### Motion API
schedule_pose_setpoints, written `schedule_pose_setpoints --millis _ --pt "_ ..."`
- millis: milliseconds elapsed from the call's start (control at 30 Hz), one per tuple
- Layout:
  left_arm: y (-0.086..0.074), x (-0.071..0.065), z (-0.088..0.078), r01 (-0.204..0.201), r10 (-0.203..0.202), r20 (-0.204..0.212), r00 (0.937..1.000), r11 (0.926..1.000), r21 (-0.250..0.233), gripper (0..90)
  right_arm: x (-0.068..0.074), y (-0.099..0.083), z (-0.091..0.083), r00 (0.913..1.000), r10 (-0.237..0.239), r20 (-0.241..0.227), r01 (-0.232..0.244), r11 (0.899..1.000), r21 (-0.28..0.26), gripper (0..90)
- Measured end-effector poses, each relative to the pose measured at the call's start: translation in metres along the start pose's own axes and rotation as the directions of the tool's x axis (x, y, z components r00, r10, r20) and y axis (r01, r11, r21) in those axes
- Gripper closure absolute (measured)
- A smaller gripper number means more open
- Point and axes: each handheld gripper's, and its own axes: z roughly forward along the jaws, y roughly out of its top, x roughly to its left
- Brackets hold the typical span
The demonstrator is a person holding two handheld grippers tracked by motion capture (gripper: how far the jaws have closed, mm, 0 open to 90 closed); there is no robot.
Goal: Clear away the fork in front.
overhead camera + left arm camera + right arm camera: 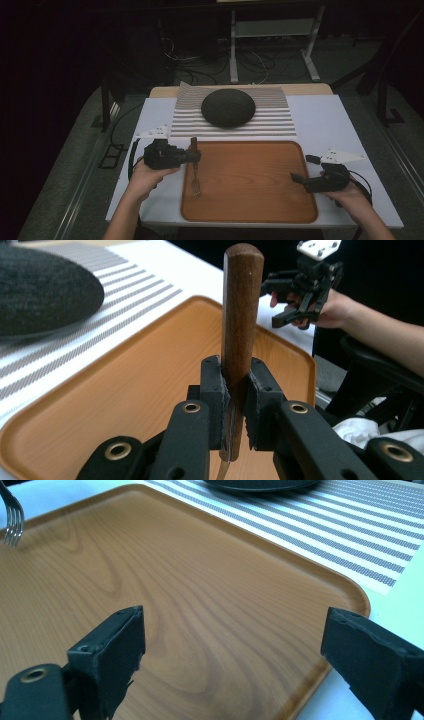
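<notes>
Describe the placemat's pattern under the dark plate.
Grey-and-white stripes on the placemat, clearest in the right gripper view.

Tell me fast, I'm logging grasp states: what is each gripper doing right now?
Left gripper: shut on the wooden-handled metal fork, over the brown wooden tray.
Right gripper: open, holding nothing.

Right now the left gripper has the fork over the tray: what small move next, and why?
Probably lower the left gripper slightly, then open. Its fingers clamp the fork by the wooden handle, tines over the tray.
</notes>
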Motion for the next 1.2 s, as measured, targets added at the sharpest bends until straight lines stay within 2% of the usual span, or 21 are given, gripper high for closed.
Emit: schedule_pose_setpoints --millis 100,133,233,267,333,500,567,633,800,867,967,1000,1033,1067,1100,1133,1167,1200 --pt "-0.002 0.004 0.003 0.015 -0.015 0.002 0.9999 0.9998 0.011 79.8 0.001 0.000 0.001 1.0000 -0.003 -0.004 0.003 1.000 -0.001 10.5" --pt "-0.003 0.006 0.005 0.023 -0.023 0.008 0.9997 0.9997 -0.001 79.7 0.002 0.000 0.001 1.0000 -0.005 -0.004 0.005 1.000 -0.001 10.5" --pt "-0.003 0.007 0.006 0.017 -0.017 0.000 0.9998 0.9998 0.001 79.3 0.002 0.000 0.001 1.0000 -0.005 -0.004 0.005 1.000 0.000 10.7" --pt "-0.002 0.009 0.009 0.007 -0.007 -0.018 0.9998 1.0000 0.003 78.8 0.001 0.000 0.001 1.0000 -0.005 -0.005 0.005 1.000 -0.001 10.8" --pt "-0.002 0.011 0.012 0.005 -0.005 -0.020 0.9998 1.0000 0.004 78.5 0.001 0.000 0.002 1.0000 -0.005 -0.005 0.005 1.000 -0.001 10.8" --pt "-0.002 0.019 0.024 -0.011 0.012 -0.062 0.9980 0.9999 0.010 76.2 0.002 0.000 0.002 1.0000 -0.007 -0.004 0.007 1.000 0.005 11.0" --pt "-0.003 0.023 0.028 -0.006 0.006 -0.067 0.9977 0.9999 0.009 75.2 0.002 0.000 0.003 1.0000 -0.009 -0.003 0.009 1.000 0.005 11.0" --pt "-0.004 0.028 0.033 0.003 -0.001 -0.075 0.9972 0.9998 0.018 74.4 0.002 0.000 0.003 1.0000 -0.009 -0.002 0.009 1.000 0.007 11.0" --pt "-0.009 0.037 0.051 0.029 -0.023 -0.078 0.9967 0.9965 0.079 71.6 0.001 0.000 0.003 0.9999 -0.011 0.001 0.011 1.000 0.006 11.1" --pt "-0.013 0.041 0.063 0.049 -0.039 -0.084 0.9957 0.9914 0.121 70.8 0.001 0.000 0.003 0.9999 -0.012 0.001 0.012 1.000 0.009 11.1" --pt "-0.016 0.043 0.071 0.058 -0.047 -0.079 0.9958 0.9874 0.147 70.5 0.001 0.000 0.003 0.9999 -0.012 0.001 0.012 1.000 0.008 11.1" --pt "-0.019 0.045 0.076 0.057 -0.043 -0.084 0.9955 0.9824 0.178 70.4 0.001 0.000 0.003 0.9999 -0.013 0.000 0.013 1.000 0.007 11.1" --pt "-0.019 0.045 0.076 0.057 -0.043 -0.084 0.9955 0.9824 0.178 70.4 0.001 0.000 0.003 0.9999 -0.013 0.000 0.013 1.000 0.007 11.1" --pt "-0.024 0.046 0.080 0.066 -0.048 -0.094 0.9945 0.9773 0.201 70.5 0.001 0.000 0.003 0.9999 -0.014 0.002 0.014 1.000 0.008 11.2" --pt "-0.024 0.046 0.080 0.066 -0.048 -0.094 0.9945 0.9773 0.201 70.6 0.001 0.000 0.003 0.9999 -0.014 0.002 0.014 1.000 0.008 11.2" --pt "-0.029 0.047 0.085 0.074 -0.053 -0.097 0.9939 0.9711 0.227 70.7 0.001 0.000 0.003 0.9999 -0.015 0.001 0.015 1.000 0.009 11.1" --pt "-0.029 0.047 0.085 0.074 -0.053 -0.097 0.9939 0.9711 0.227 70.8 0.001 0.000 0.003 0.9999 -0.015 0.001 0.015 1.000 0.009 11.1" --pt "-0.032 0.048 0.087 0.085 -0.062 -0.101 0.9929 0.9665 0.242 70.8 0.001 0.000 0.003 0.9999 -0.017 0.001 0.017 1.000 0.010 11.2"
